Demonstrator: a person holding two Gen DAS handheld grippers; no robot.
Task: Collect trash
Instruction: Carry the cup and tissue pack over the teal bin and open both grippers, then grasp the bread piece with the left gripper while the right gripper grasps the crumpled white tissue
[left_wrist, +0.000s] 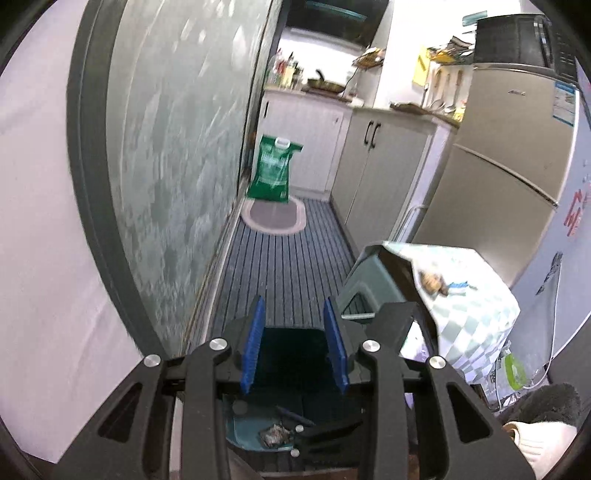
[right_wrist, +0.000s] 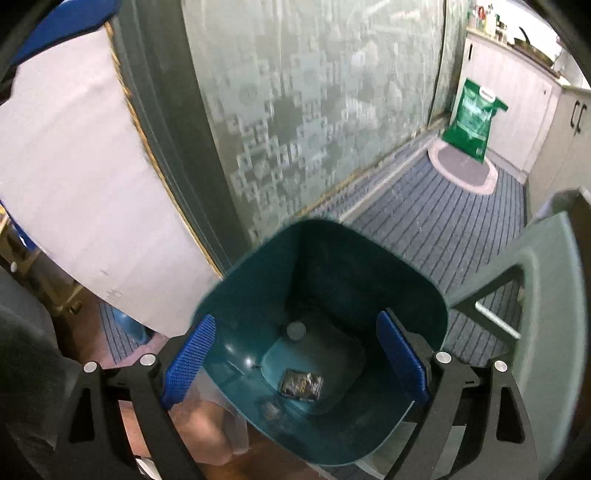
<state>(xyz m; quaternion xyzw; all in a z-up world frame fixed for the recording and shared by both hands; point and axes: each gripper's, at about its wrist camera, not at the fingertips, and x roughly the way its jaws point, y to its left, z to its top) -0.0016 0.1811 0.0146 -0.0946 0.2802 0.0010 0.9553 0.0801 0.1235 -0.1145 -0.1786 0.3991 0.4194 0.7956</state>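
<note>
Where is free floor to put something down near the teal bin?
Free: the striped floor between the glass door and the cabinets, up to the oval mat. Crowded: right of the teal bin, by the grey stool and checkered bag.

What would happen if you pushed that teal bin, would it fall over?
Probably it would slide or tip easily: the teal bin looks like thin plastic and holds only a small wrapper, so it seems light. Its glossy walls may be slippery.

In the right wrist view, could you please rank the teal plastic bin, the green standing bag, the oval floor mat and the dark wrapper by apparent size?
1. Teal plastic bin, nearest the camera.
2. Oval floor mat and green standing bag: alike, unranked.
3. Dark wrapper in the bin.
</note>
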